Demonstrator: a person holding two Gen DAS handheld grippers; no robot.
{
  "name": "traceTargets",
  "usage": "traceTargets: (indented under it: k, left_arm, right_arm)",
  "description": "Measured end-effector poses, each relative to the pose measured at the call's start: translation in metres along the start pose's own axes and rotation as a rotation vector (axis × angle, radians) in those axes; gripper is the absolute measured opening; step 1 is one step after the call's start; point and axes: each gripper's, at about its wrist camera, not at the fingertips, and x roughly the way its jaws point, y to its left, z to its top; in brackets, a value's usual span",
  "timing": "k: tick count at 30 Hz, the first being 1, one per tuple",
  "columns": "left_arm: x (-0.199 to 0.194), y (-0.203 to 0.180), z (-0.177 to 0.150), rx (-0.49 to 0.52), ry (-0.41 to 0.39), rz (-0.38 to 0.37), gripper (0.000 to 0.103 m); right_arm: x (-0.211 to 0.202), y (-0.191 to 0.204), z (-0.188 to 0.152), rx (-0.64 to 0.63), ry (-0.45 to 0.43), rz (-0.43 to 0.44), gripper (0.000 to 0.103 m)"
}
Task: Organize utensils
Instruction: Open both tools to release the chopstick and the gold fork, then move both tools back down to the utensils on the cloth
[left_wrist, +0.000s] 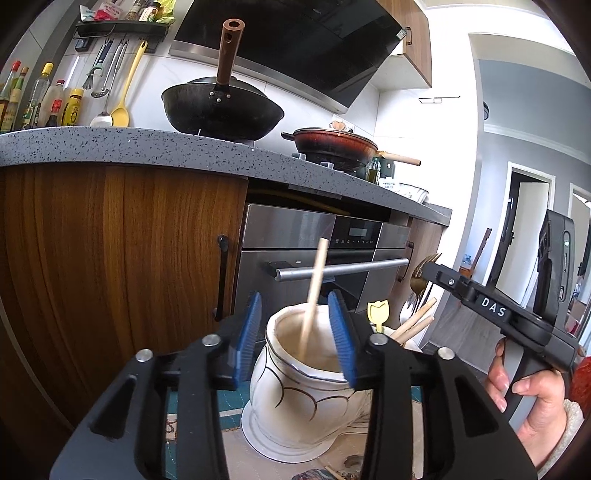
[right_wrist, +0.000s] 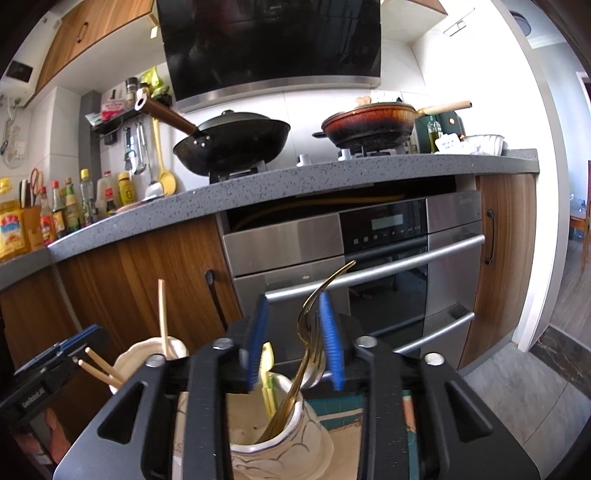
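**Utensils standing in jars below the stove**

I am holding my left gripper part open, gripping nothing, around a wooden chopstick leaning in the cream ceramic jar. My right gripper is gaping around a gold metal fork standing in a second cream jar. Behind the jars, a stainless steel oven is sitting under a speckled grey countertop.

Both grippers are matte black frames with triangular cut-outs and round silver screws at the joints. Each finger carries a ribbed blue pad. The right gripper bears white letters "DAS" on its body. At its handle, the hand wears what seems a pale fuzzy sleeve.
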Motion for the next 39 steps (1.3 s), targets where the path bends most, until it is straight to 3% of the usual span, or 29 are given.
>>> traceTargets:
  k: [3, 6, 8, 13, 20, 25, 33, 39]
  left_arm:
    - [-0.002, -0.001, 0.001, 0.007, -0.007, 0.011, 0.049]
    - [-0.009, 0.0, 0.0, 0.005, -0.029, 0.035, 0.069]
    - [-0.015, 0.001, -0.002, 0.001, -0.046, 0.061, 0.082]
    - [-0.026, 0.005, -0.01, -0.021, -0.047, 0.104, 0.097]
    - [-0.041, 0.006, -0.029, -0.003, -0.005, 0.15, 0.097]
    - [-0.052, 0.003, -0.042, 0.011, 0.033, 0.144, 0.097]
    - [-0.059, -0.007, -0.065, 0.018, 0.157, 0.125, 0.097]
    - [-0.059, -0.012, -0.084, 0.027, 0.243, 0.115, 0.097]
  right_arm:
    - [-0.006, -0.002, 0.002, 0.012, -0.009, 0.004, 0.054]
    - [-0.015, -0.005, 0.005, 0.026, -0.032, 0.005, 0.071]
    - [-0.023, -0.006, 0.006, 0.033, -0.047, 0.001, 0.078]
    - [-0.039, -0.007, 0.002, 0.057, -0.039, 0.005, 0.093]
    - [-0.052, -0.005, -0.017, 0.083, 0.018, -0.009, 0.096]
    - [-0.062, -0.003, -0.039, 0.084, 0.067, -0.036, 0.097]
    - [-0.07, -0.006, -0.072, 0.102, 0.165, -0.065, 0.098]
    - [-0.076, -0.003, -0.084, 0.098, 0.19, -0.075, 0.098]
